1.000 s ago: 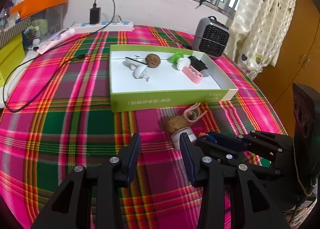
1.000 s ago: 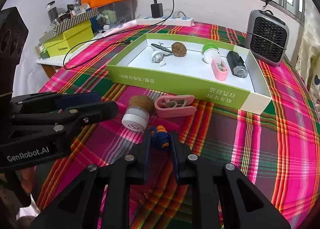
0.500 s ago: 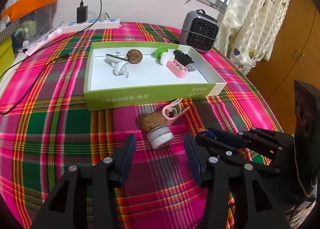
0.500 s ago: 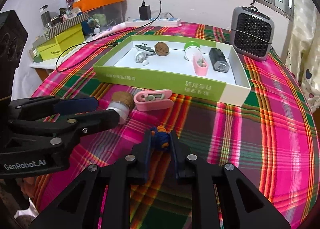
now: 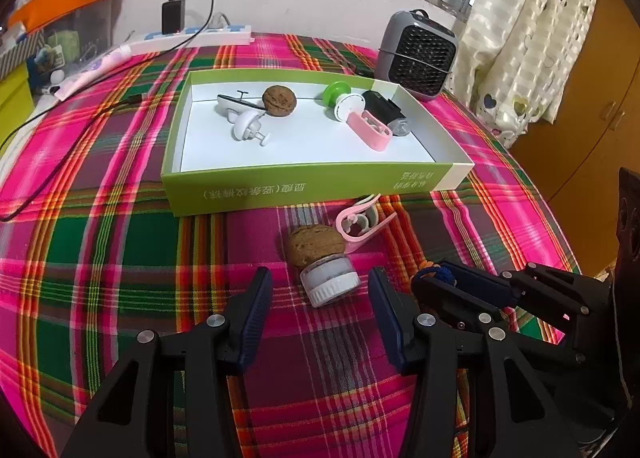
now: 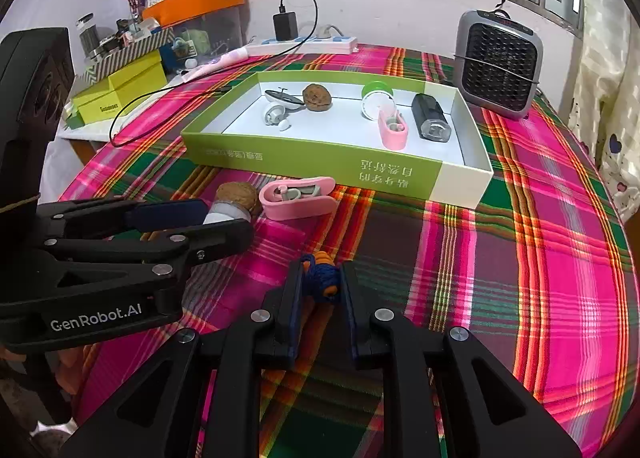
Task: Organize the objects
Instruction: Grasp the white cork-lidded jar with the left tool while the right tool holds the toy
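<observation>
Left hand-held gripper: jaws spread, just been opening, flanking small jar on its side but pads not yet touching it. Looks lined up so white cap faces outward and body sits between pads, ready for a squeeze across the width. Walnut lying against jar's far end, pink clip just beyond, near green tray; both close enough to get nudged.

Right hand-held gripper: pressed together, pinching blue-and-orange knotted cord toy, held low over plaid tabletop, short of the tray. Probably parked there to leave the left side room.

Tray already holding second walnut, white gadget, green-capped jar, another pink clip, black light. Loose items likely headed there too, paired with their twins.
</observation>
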The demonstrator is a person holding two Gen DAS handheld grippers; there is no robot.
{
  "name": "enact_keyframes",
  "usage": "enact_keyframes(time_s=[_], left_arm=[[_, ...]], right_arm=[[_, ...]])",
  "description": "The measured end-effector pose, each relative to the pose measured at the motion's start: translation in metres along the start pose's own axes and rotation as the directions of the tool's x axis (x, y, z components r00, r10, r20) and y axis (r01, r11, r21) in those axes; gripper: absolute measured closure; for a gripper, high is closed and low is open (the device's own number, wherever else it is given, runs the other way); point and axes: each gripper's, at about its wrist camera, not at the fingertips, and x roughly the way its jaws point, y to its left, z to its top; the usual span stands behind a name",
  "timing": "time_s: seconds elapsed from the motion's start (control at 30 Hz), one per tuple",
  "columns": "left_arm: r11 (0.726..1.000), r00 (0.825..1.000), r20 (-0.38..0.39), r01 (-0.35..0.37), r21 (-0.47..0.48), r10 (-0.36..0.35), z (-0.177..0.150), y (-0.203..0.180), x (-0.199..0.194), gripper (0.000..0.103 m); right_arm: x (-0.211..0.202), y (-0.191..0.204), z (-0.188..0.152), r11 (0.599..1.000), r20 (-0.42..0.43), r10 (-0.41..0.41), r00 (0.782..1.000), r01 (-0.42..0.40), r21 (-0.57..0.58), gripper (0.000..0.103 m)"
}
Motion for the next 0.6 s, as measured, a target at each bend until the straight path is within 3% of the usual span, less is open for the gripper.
enact_keyframes(time_s=[0.13, 0.27, 0.6], left_arm=[[1.0, 1.0, -0.003, 0.0, -0.003, 0.0, 0.0001, 0.0004, 0.0003, 0.067], [1.0, 1.0, -0.001, -0.005, 0.006, 0.005, -0.0002, 0.0, 0.0003, 0.072], [1.0, 1.0, 0.003, 0.004, 0.013, -0.004, -0.0026, 0.0001, -0.0008, 0.076]], right_arm=[[-0.0001, 0.0003, -0.0007, 1.0, 0.001, 0.001, 1.0, -0.001, 0.0, 0.084], [-0.0002, 0.0003, -0.0009, 1.0, 0.001, 0.002, 1.0, -0.002, 0.001, 0.084], [0.0, 0.0003, -0.0009, 1.0, 0.0, 0.002, 1.0, -0.002, 0.0, 0.084]])
